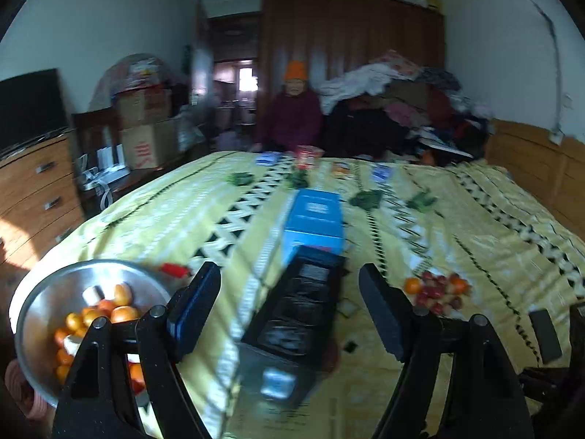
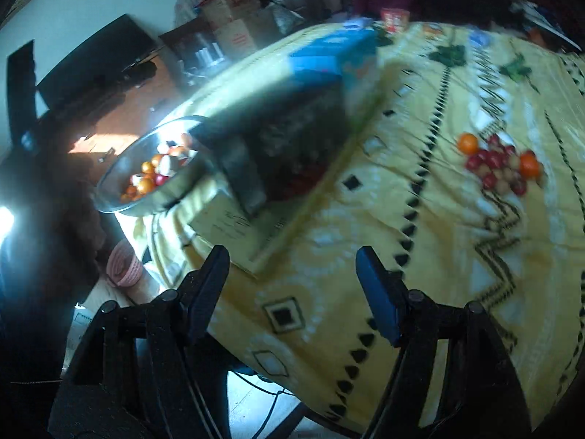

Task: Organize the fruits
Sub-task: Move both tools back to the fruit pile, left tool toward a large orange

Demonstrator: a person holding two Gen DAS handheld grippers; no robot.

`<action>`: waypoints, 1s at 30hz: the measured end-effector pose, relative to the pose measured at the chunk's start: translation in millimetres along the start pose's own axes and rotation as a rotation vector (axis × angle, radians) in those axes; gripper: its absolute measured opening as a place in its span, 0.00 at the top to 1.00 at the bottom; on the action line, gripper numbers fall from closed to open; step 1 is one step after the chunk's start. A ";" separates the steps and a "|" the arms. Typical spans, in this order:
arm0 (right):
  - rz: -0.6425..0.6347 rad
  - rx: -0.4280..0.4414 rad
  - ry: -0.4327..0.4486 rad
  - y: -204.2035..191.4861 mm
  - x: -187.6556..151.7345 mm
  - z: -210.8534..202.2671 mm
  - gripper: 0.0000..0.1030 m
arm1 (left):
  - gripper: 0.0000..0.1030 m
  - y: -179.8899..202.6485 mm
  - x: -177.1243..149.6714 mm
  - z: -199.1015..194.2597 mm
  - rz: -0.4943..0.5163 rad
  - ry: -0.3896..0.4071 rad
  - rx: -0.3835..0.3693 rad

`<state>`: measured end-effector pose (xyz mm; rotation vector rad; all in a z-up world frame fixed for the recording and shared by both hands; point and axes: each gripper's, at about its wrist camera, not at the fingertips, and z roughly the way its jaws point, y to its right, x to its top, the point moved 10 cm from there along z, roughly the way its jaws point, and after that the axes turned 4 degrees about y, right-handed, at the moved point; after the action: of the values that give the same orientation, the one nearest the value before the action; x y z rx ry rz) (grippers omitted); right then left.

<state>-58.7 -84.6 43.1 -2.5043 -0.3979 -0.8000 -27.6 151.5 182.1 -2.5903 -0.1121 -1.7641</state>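
A metal bowl [image 1: 44,300] with oranges and other small fruit sits at the bed's near left edge; it also shows in the right wrist view [image 2: 120,183]. A loose pile of red fruits and two oranges [image 1: 437,291] lies on the yellow bedspread to the right, and shows in the right wrist view [image 2: 501,162]. My left gripper [image 1: 290,294] is open and empty, over a black tray [image 1: 299,314]. My right gripper [image 2: 292,280] is open and empty above the bed's near edge.
A blue box [image 1: 316,219] lies behind the black tray, on a flat sheet [image 2: 234,226]. Small packets [image 1: 305,157] lie at the bed's far side, where a person [image 1: 292,117] sits. A dresser [image 1: 33,190] stands left. A pink basket [image 2: 124,267] sits on the floor.
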 end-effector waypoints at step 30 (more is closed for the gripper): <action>0.385 -0.062 0.063 224.6 -42.9 -38.0 0.37 | 0.40 209.2 -150.0 318.5 -0.216 -0.619 -0.239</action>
<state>-19.1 -299.3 -34.7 -2.4909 0.1314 -0.7396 226.7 -51.3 -66.8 -3.3201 -0.1968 -0.9943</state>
